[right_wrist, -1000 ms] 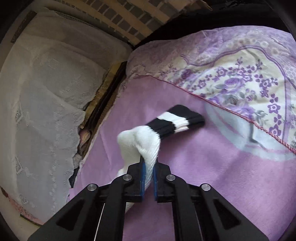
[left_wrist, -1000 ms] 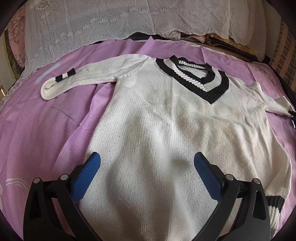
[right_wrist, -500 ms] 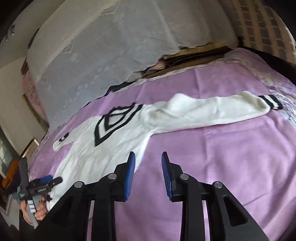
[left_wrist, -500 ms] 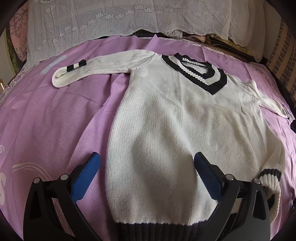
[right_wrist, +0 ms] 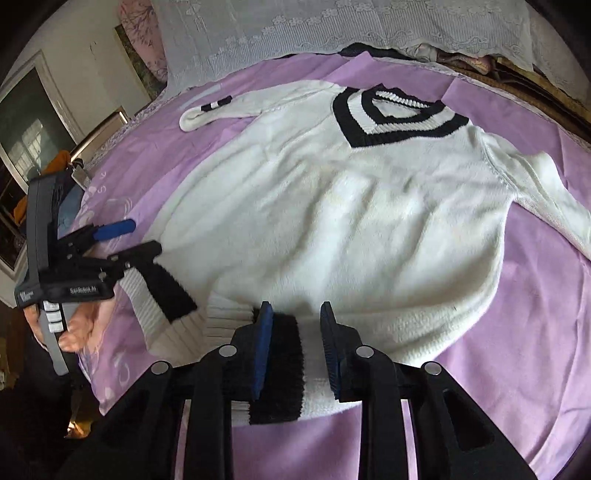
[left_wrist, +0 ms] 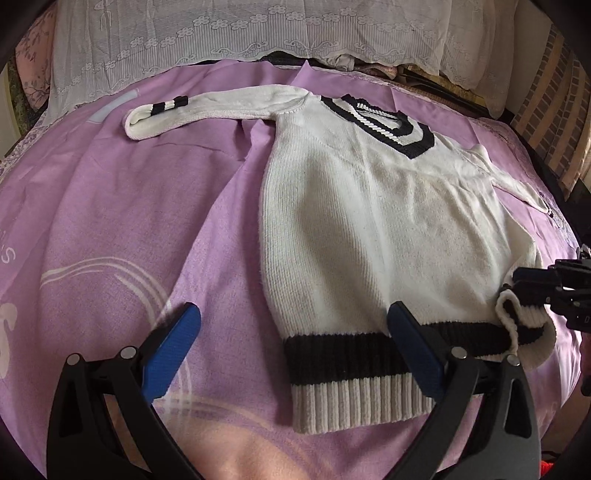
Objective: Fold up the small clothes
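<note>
A white knit sweater point(left_wrist: 369, 229) with a black-and-white V-neck and striped hem lies flat, front up, on the purple bedsheet point(left_wrist: 129, 221); it also shows in the right wrist view point(right_wrist: 351, 221). My left gripper point(left_wrist: 293, 350) is open, wide, over the hem's left corner. My right gripper point(right_wrist: 295, 350) is open, its pads either side of the hem's black band at the right corner point(right_wrist: 280, 369). One sleeve point(left_wrist: 207, 110) stretches out to the left with its cuff folded back. The other sleeve point(right_wrist: 546, 199) lies out to the right.
White lace-covered pillows point(left_wrist: 258, 33) line the head of the bed. A brick wall point(left_wrist: 554, 96) stands at the right. The person's hand point(right_wrist: 81, 328) holds the left gripper. A door or window point(right_wrist: 26, 122) is at the far left.
Both grippers pulled back from the upper sweater to its hem. The right gripper let go of the right sleeve, swung round and came down at the hem corner.
</note>
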The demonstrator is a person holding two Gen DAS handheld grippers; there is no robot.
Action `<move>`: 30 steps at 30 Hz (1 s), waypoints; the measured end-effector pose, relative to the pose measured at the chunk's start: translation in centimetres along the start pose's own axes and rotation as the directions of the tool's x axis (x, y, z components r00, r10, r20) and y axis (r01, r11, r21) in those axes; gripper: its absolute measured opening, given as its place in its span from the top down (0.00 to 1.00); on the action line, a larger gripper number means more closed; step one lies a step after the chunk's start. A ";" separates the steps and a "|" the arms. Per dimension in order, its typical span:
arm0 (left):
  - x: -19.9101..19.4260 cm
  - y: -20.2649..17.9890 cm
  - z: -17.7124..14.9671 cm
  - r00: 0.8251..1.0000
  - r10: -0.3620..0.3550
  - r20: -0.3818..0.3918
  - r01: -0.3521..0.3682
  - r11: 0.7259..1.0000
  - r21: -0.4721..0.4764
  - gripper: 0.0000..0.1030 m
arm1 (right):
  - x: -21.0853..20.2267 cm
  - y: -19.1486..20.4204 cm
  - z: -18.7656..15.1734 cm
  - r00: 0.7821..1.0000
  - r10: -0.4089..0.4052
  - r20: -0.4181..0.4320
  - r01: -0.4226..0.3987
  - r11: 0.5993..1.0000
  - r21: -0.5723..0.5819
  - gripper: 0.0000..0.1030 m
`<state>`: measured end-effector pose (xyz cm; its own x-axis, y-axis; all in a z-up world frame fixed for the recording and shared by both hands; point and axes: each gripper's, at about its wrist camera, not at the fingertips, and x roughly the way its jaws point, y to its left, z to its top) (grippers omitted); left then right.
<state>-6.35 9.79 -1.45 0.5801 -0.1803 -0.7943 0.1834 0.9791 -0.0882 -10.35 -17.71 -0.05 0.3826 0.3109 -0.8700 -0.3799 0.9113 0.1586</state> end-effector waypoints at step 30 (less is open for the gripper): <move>-1.2 -1.3 -2.6 0.996 0.053 -0.067 -0.042 0.987 0.156 0.04 | -2.7 2.3 -8.6 0.996 -0.086 0.022 0.088 0.986 -0.142 0.89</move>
<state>-9.35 9.00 -1.90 0.5346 -0.1211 -0.8364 0.2806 0.9590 0.0405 -19.55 -18.78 -1.34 0.4321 0.2376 -0.8700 -0.4606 0.8875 0.0137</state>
